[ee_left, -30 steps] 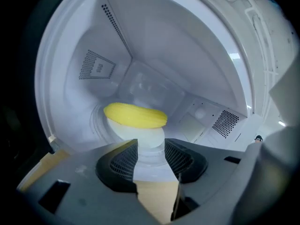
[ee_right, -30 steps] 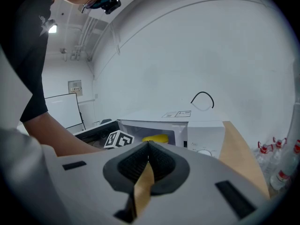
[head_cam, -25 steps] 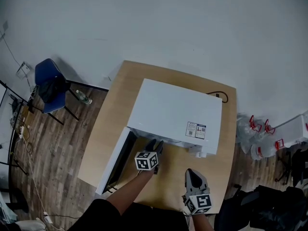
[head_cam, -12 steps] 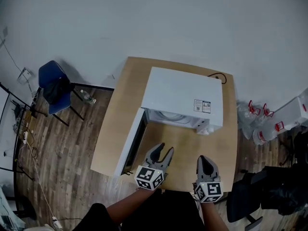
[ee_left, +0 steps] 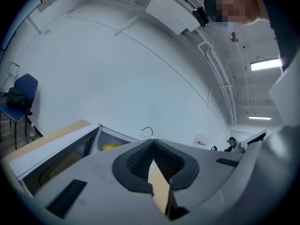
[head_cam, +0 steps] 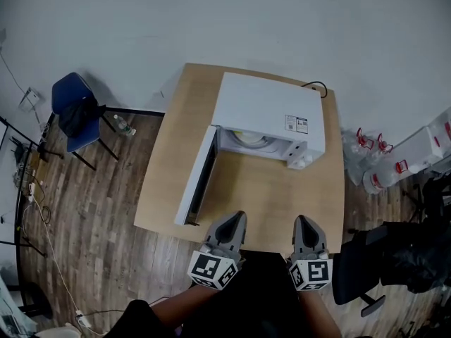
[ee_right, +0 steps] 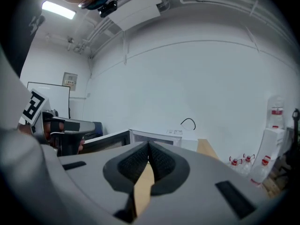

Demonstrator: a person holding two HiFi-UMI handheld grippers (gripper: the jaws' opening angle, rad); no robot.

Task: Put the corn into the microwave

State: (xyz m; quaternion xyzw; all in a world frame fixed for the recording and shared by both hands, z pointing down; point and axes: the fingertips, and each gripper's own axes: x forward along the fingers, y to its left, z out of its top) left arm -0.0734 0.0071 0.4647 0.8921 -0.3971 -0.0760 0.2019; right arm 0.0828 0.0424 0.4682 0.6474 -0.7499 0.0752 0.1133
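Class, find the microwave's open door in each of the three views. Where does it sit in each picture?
Head view: microwave door, left of centre, swung out toward the person.
Left gripper view: microwave door, lower left, dark window showing.
Right gripper view: microwave door, just left of centre.
Shared landmark: looped black cable.

A white wall (head_cam: 211,20) backs the wood-plank floor (head_cam: 91,210), with 1 blue chair (head_cam: 65,96) at left.
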